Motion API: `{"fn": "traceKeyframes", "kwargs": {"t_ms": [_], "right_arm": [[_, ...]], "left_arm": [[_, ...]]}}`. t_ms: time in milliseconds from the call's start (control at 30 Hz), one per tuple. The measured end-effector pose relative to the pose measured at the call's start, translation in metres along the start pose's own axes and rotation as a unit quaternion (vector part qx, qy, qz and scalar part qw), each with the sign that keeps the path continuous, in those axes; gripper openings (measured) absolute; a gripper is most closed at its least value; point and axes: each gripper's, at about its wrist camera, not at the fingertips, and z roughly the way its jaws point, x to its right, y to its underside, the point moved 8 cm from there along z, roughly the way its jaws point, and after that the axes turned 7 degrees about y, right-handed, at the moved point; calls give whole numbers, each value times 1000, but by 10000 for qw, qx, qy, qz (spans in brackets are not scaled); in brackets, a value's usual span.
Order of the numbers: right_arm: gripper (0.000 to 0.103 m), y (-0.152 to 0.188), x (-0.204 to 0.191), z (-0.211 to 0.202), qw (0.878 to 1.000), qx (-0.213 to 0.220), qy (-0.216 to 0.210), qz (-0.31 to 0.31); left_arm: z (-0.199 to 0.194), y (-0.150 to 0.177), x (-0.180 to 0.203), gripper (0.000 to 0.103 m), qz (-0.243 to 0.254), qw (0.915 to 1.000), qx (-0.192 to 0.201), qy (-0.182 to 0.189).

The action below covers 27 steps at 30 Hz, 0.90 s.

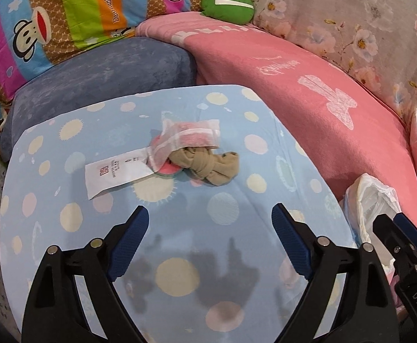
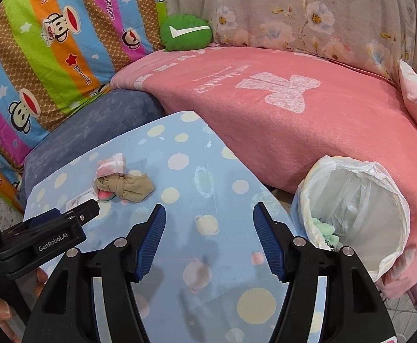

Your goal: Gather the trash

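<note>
tan sock, pink blanket, blue dotted cloth.

A small heap of trash lies on the desk. It consists of a knotted beige stocking, a translucent white wrapper with pink contents, a white paper label printed with a red mark and lying flat, and a pink round item partly hidden beneath the wrapper. All four touch one another. A bin lined with a white plastic bag stands beside the desk, tilted open, with green scraps inside.
</note>
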Motion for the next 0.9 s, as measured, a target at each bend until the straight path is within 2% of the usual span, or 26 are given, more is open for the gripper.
{"fn": "traceKeyframes", "kwargs": {"t_ms": [367,633,900], "right_arm": [[62,2,-53,15,9994,-130,-209,-237],[62,-4,-93,41,9985,-264,-411,-251],[62,-26,-142,77,9969,-358,-643,-281]], "left_arm": [[15,6,-95,84,-274,9987,-149,-399],[29,-2,-147,84,-1044,9941,-290,-98],[63,-17,-168,84,-1562,9861,-551,85]]}}
